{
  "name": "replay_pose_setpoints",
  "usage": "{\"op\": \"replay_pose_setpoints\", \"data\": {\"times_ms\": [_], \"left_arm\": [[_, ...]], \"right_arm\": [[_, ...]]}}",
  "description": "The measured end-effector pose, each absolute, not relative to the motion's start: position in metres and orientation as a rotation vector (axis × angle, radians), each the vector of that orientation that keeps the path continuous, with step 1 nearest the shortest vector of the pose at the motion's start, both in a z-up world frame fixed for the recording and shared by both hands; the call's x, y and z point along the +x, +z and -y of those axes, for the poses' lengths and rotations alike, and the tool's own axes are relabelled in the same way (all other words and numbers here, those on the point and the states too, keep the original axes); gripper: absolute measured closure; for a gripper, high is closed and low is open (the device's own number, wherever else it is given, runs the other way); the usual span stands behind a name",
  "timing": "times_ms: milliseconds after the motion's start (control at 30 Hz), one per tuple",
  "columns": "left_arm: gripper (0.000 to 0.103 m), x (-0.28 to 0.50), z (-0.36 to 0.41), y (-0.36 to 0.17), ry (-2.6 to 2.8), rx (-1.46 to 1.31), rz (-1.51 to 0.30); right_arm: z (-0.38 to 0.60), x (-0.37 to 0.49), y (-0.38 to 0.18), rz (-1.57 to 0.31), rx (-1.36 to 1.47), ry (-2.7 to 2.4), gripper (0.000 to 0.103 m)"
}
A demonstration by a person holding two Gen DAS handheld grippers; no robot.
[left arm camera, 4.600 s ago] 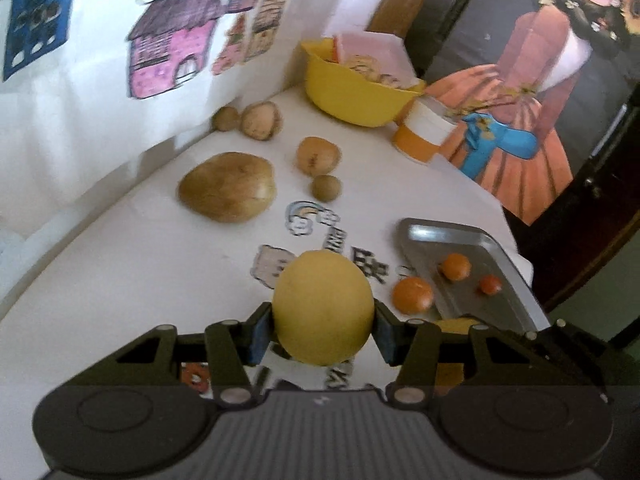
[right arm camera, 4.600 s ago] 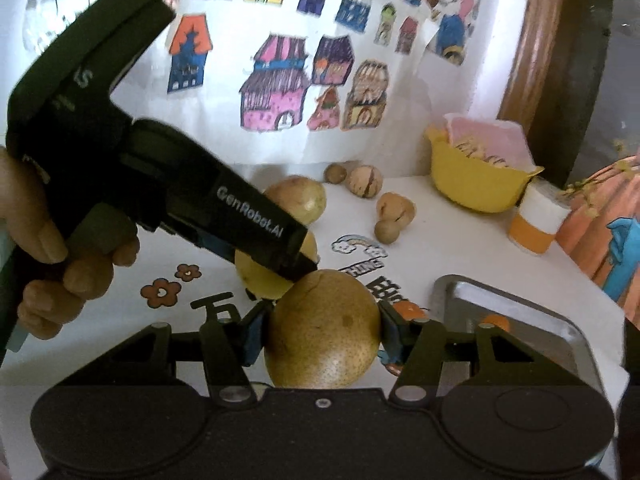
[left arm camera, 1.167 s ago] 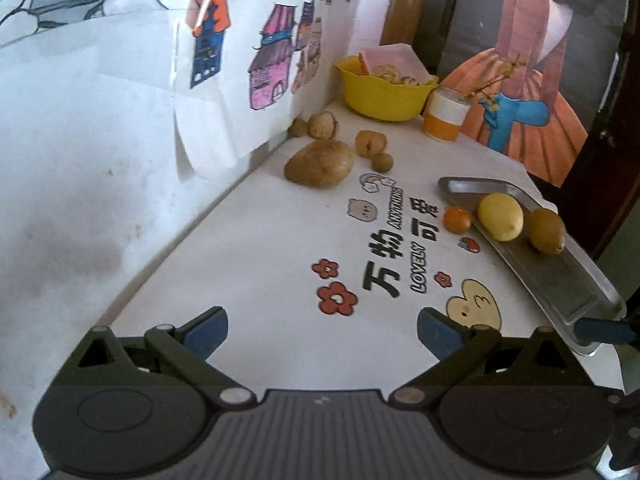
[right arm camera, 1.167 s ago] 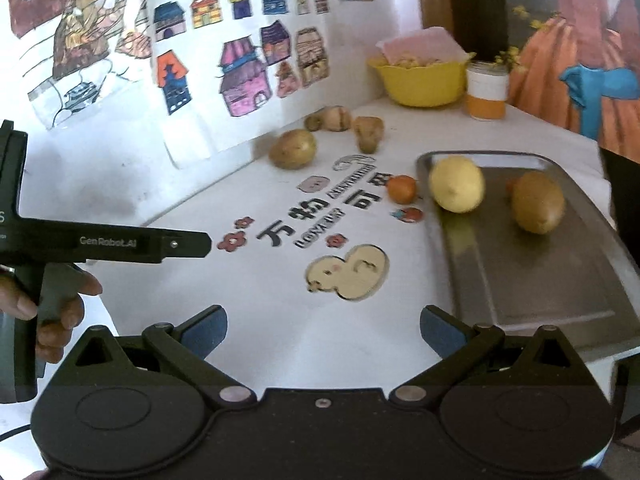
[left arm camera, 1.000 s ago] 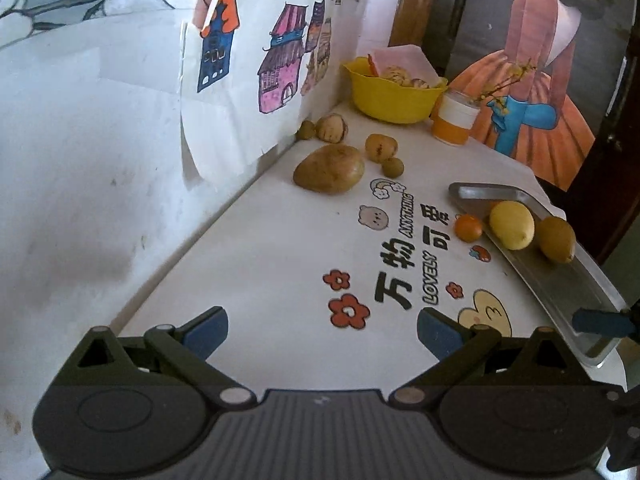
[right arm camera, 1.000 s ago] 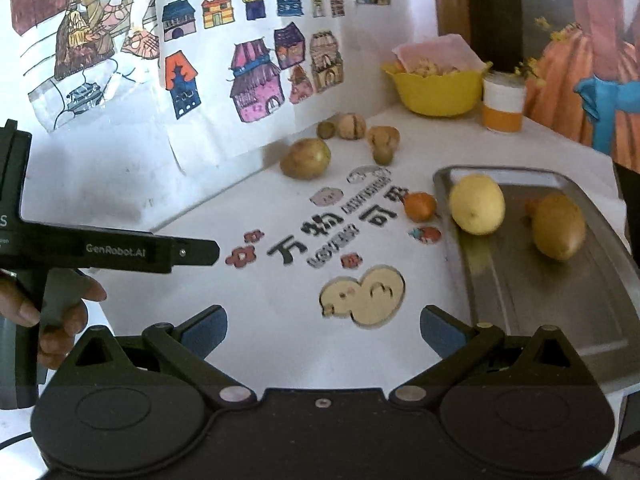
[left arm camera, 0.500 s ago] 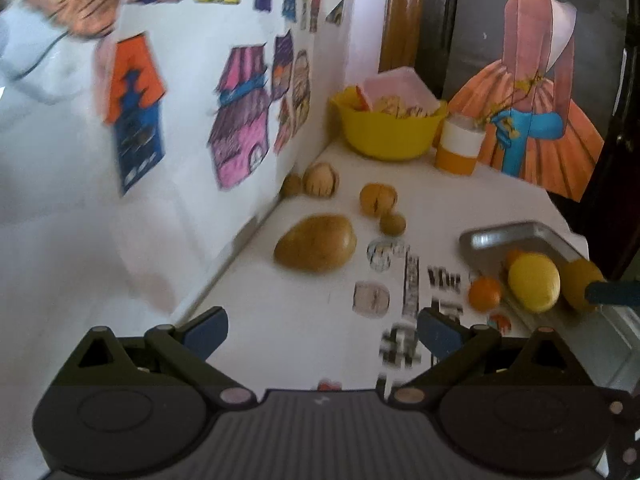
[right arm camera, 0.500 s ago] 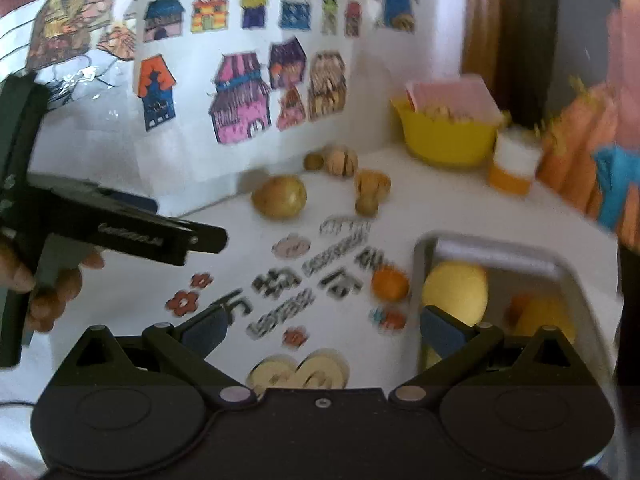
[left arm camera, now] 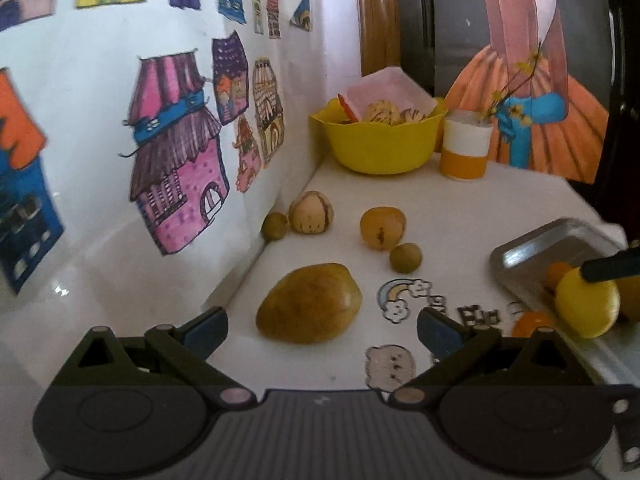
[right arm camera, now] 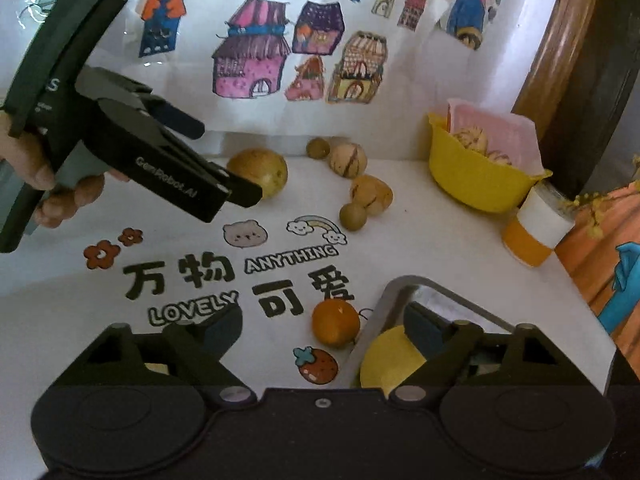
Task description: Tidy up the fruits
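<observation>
Both tongs (left arm camera: pixel 322 326) (right arm camera: pixel 320 330) advanced, apparently empty, toward fruit.

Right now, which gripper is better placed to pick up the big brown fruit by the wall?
Left. The left gripper is open with the big brown fruit straight ahead between its fingers; the right gripper faces the small orange fruit.

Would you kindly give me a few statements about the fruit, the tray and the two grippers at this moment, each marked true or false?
1. The left gripper is open and empty, with the large brown fruit just ahead. True.
2. The yellow fruit lies in the metal tray. True.
3. The small orange fruit lies inside the tray. False: it sits on the table beside the tray's edge.
4. The right gripper grips a fruit. False: it is open and empty.
5. The yellow bowl is empty. False: it holds round speckled items.
</observation>
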State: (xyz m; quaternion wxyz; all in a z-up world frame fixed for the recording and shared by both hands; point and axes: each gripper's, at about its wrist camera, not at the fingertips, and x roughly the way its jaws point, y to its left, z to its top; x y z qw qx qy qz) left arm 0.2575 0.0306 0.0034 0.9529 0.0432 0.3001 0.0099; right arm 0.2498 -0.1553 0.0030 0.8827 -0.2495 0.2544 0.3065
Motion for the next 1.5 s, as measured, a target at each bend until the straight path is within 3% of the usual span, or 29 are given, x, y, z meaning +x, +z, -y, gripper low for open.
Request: {"op": "replay_pose_setpoints", "data": {"times_ms": [333, 700, 867, 1500], "left_arm": [[0.006, 0.28, -0.032, -0.01, 0.005, 0.142, -0.63], [0.03, 0.287, -0.032, -0.013, 0.02, 0.151, -0.643], [0.032, 0.288, -0.033, -0.014, 0.0, 0.175, -0.646], [0.034, 0.269, -0.015, -0.015, -0.093, 0.166, -0.657]], "right_arm": [[0.137, 0.251, -0.01, -0.504, -0.708, 0.636, 0.05], [0.127, 0.254, -0.022, -0.498, -0.783, 0.58, 0.063], [0.126, 0.256, -0.024, -0.507, -0.779, 0.568, 0.07], [0.127, 0.244, -0.023, -0.486, -0.722, 0.612, 0.071]]}}
